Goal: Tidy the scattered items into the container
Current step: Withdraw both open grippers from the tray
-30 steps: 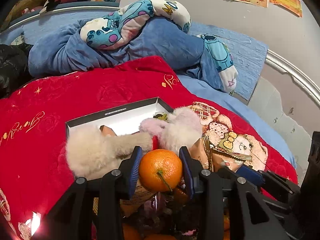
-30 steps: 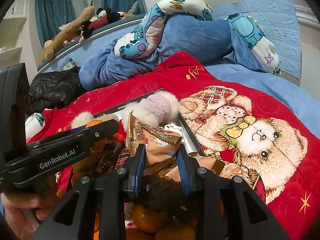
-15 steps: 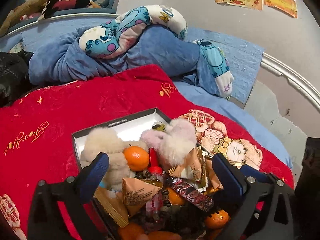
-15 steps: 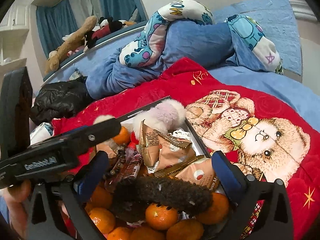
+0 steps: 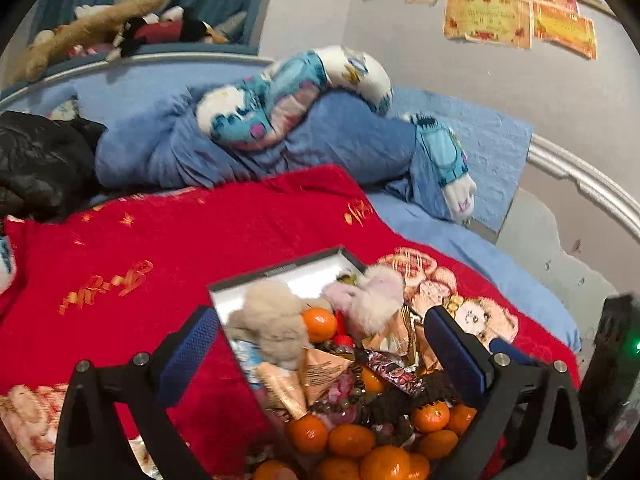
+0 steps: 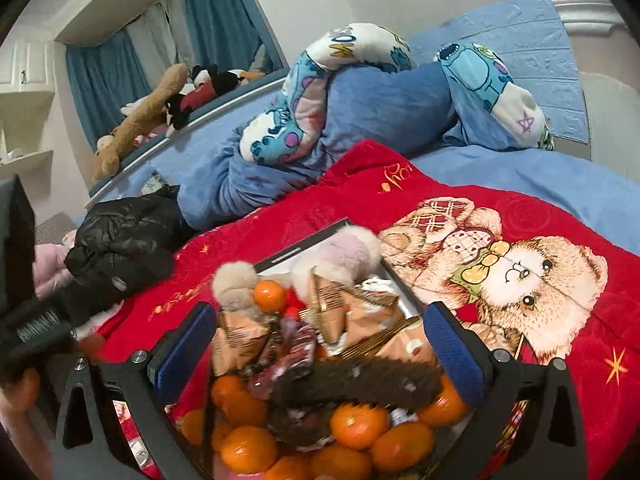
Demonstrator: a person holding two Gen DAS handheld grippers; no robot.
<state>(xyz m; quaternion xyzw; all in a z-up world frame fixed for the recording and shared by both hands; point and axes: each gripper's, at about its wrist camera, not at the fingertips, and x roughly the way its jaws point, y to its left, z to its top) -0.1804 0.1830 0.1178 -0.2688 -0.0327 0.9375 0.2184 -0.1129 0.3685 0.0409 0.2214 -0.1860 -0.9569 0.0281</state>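
Both grippers hover over the box [image 5: 280, 276] now; it sits low centre in both views, on the red blanket [image 5: 160, 248], heaped full. The left gripper [image 5: 320, 340] has its jaws spread as wide as they go, nothing between the pads; they opened within the last second; the tangerine [image 5: 319, 323] lies in the box, centre of the left view, touching the beige pompom [image 5: 272, 324], with the pink pompom [image 5: 372, 300] just to its right. The right gripper [image 6: 320, 340] is likewise wide apart and empty-handed, having just opened too; the snack packets [image 6: 348, 312] lie in the box between its fingers [image 6: 444, 336], with a brown fuzzy band [image 6: 360, 380] across the lower middle; more tangerines [image 6: 360, 424] crowd the bottom edge; blue bedding [image 6: 380, 112] fills the upper middle of the frame.
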